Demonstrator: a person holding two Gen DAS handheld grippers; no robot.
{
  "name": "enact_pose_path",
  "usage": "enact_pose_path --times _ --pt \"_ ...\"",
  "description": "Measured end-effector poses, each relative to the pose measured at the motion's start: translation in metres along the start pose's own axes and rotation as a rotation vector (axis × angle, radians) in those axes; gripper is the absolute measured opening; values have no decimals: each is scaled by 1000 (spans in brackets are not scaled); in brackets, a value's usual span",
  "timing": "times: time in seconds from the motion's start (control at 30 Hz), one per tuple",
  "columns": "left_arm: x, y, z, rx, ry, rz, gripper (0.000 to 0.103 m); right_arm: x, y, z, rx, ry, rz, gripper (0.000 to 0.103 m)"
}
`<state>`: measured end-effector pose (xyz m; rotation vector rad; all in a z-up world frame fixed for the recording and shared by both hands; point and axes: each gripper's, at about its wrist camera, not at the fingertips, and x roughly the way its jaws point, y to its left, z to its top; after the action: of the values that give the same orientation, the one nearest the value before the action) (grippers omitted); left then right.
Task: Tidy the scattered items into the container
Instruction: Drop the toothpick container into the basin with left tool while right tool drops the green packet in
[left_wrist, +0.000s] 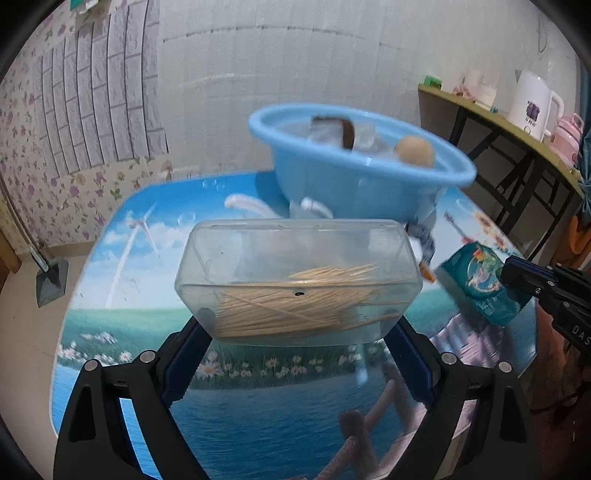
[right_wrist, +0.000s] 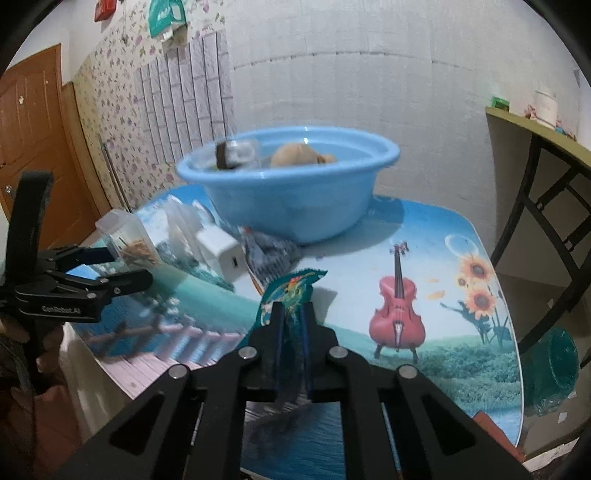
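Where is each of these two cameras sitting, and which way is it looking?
Left wrist view: rides on the left gripper, looking forward and down along its fingers, which hold a clear box of toothpicks; the right gripper shows at the right edge.
Right wrist view: rides on the right gripper, looking forward and down at a teal packet pinched between its fingers; the left gripper and part of a hand show at left.
Shared: the blue basin on the picture-printed table, the box, the packet.

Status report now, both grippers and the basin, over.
Left gripper shut on toothpick box. Right gripper shut on teal packet. Blue basin ahead, partly filled. White charger and blue wrapper lie before it.
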<state>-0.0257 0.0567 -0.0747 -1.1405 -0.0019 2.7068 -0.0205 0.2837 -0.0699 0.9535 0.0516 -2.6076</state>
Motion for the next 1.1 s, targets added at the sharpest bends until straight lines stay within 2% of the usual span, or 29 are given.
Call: enact_pose_path --times 0.13,0.33,0.63,0.87,1.1 --pt "-13 -4 11 5 -35 -18 92 -18 8 16 -13 -68 27 9" --pt "-25 -8 22 16 -73 -24 92 -33 13 30 -18 -121 38 8" --pt "-26 -17 50 44 -115 -30 92 -46 16 64 -39 -221 53 8" --pt "-18 -31 68 80 -128 -44 92 -31 17 84 -46 -243 78 8" --pt "-2 -36 79 91 -109 -49 92 -12 10 94 -37 -237 80 8"
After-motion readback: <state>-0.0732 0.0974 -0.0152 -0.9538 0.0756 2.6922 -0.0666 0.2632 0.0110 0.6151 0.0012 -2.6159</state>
